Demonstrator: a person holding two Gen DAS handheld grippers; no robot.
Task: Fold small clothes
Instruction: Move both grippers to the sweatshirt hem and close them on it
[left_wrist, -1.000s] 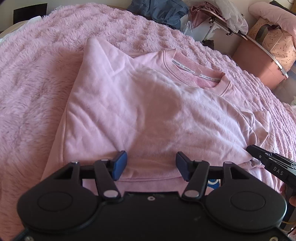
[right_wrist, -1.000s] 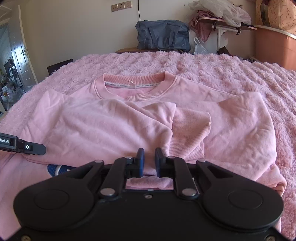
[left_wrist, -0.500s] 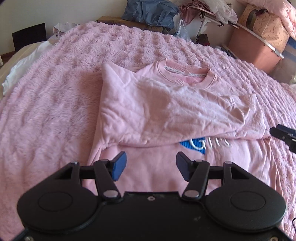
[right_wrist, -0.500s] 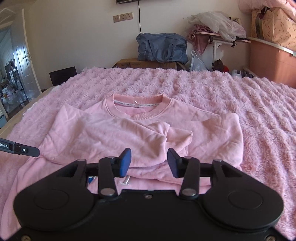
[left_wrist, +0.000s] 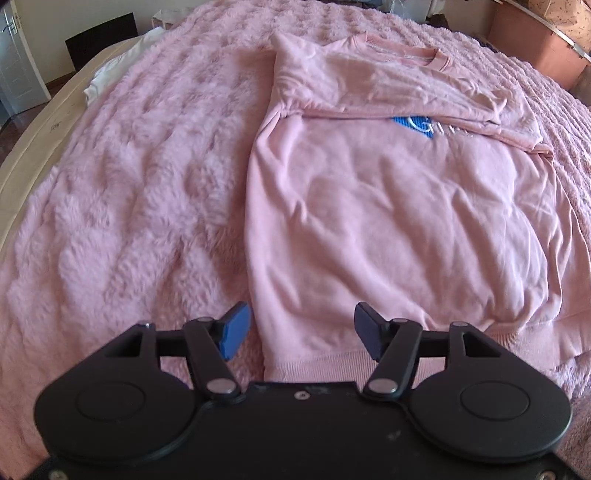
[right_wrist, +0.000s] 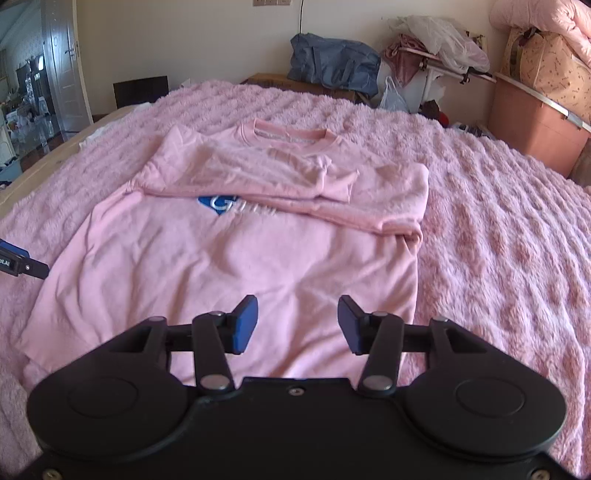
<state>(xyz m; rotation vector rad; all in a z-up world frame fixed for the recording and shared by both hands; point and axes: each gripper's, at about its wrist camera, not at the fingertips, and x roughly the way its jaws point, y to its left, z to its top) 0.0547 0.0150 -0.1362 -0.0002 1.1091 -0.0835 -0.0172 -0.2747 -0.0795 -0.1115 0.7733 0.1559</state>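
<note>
Sweatshirt beneath left claw

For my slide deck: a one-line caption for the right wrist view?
Right gripper, jaws opening and empty, above pink sweatshirt with sleeves folded across its chest on fluffy pink blanket.

Black left gripper and right gripper, blue pads, silver pivot screws.

sweatshirt on blanket | sleeves folded across chest | bag behind bed
</note>
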